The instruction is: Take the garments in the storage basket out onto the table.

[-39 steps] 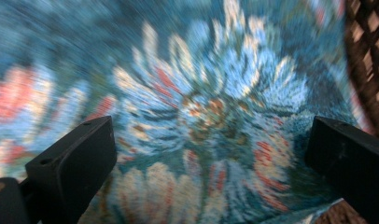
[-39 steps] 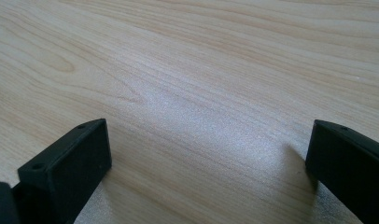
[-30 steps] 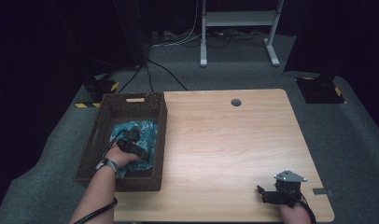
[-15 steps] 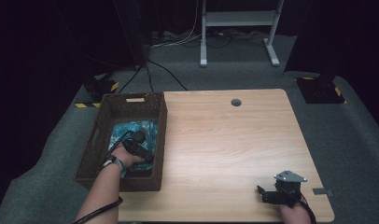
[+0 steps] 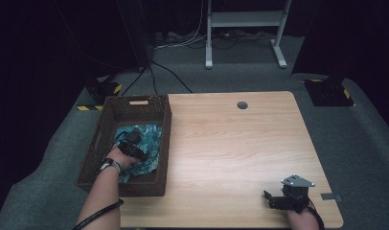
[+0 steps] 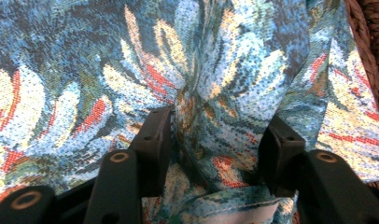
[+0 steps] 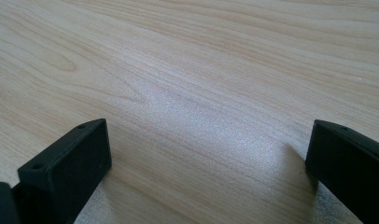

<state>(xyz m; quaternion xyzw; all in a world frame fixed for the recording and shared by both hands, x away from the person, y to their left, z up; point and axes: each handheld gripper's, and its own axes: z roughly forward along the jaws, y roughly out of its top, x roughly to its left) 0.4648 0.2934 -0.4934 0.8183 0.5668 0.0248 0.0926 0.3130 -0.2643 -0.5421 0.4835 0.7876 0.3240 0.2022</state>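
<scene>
In the basket, left of centre in the high view: the patterned cloth (image 5: 143, 143), crumpled, blue-green with cream and red leaf shapes.
Cloth handling: judged soft, light and limp; it will drape and stretch out when raised, and loose parts may drag on the basket wall.
Hold point: a raised fold (image 6: 215, 126) standing between the jaws in the left gripper view; a bunched ridge gives more purchase than a flat layer.
Left gripper (image 6: 215, 140): jaws have just been closing; both pads press the fold from either side, so the cloth is gripped.
Basket (image 5: 137, 103): dark woven wicker, rectangular, on the left edge of the table (image 5: 231, 143).
Right gripper (image 5: 274, 199): lower right of the high view, resting on bare wood, jaws spread wide, nothing between them.
Hidden: the cloth's full size, its edges and any layers beneath; the hand covers part of it.
Hard to make out: how deep the fold sits between the pads.
</scene>
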